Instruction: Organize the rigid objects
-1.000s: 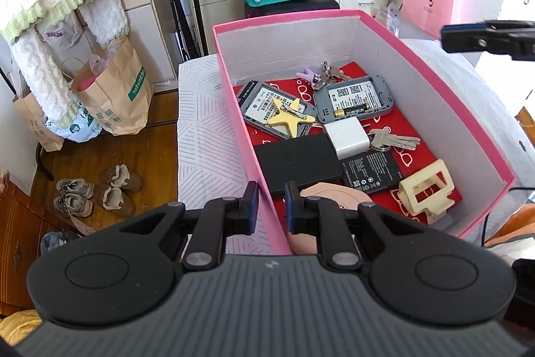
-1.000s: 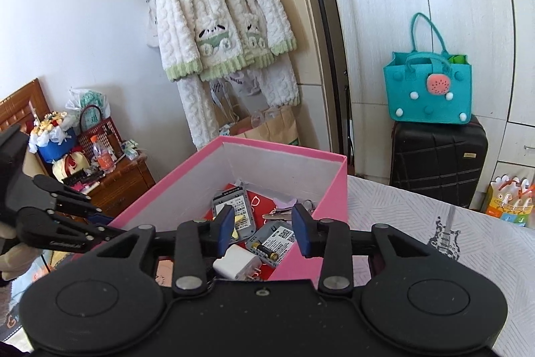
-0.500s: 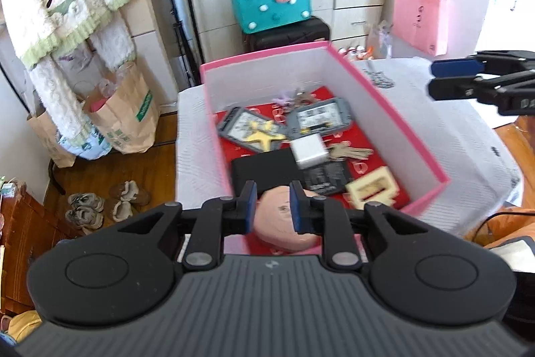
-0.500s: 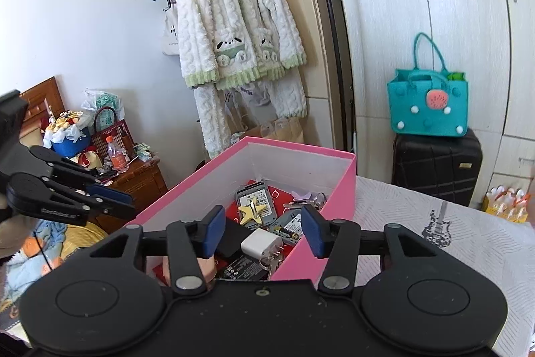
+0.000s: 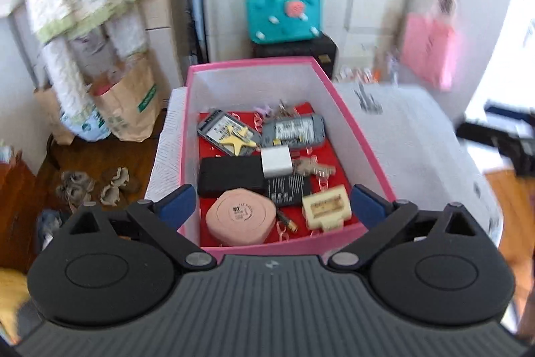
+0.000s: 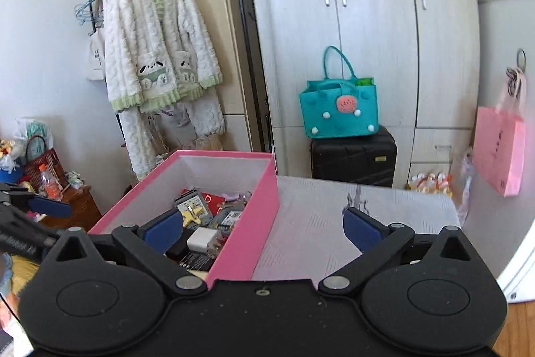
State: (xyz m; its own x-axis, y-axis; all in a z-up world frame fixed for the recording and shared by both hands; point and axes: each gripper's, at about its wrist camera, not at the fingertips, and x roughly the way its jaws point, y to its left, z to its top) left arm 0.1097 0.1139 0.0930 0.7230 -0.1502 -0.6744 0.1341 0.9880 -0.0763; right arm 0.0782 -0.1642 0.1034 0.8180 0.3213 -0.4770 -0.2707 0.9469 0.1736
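Observation:
A pink box (image 5: 361, 143) with a red floor stands on the white-covered table (image 5: 411, 149). Inside lie a pink round compact (image 5: 240, 216), a cream hair clip (image 5: 326, 211), a white charger (image 5: 277, 161), a black power bank (image 5: 230, 176), a yellow star (image 5: 239, 141), keys (image 5: 314, 168) and two grey devices. My left gripper (image 5: 272, 206) hovers over the box's near end, its jaws opening wide with nothing held. My right gripper (image 6: 264, 228) hangs by the box's (image 6: 260, 209) right wall, jaws also opening and empty.
A teal bag (image 6: 337, 112) sits on a black suitcase (image 6: 354, 156) behind the table. A pink bag (image 6: 500, 149) hangs at right. A fluffy robe (image 6: 157, 46) hangs at left above paper bags (image 5: 130, 102). Shoes (image 5: 97, 183) lie on the wooden floor.
Both grippers went from nearly shut to wide open. Both drew back from the box, so more of it and the room now shows.

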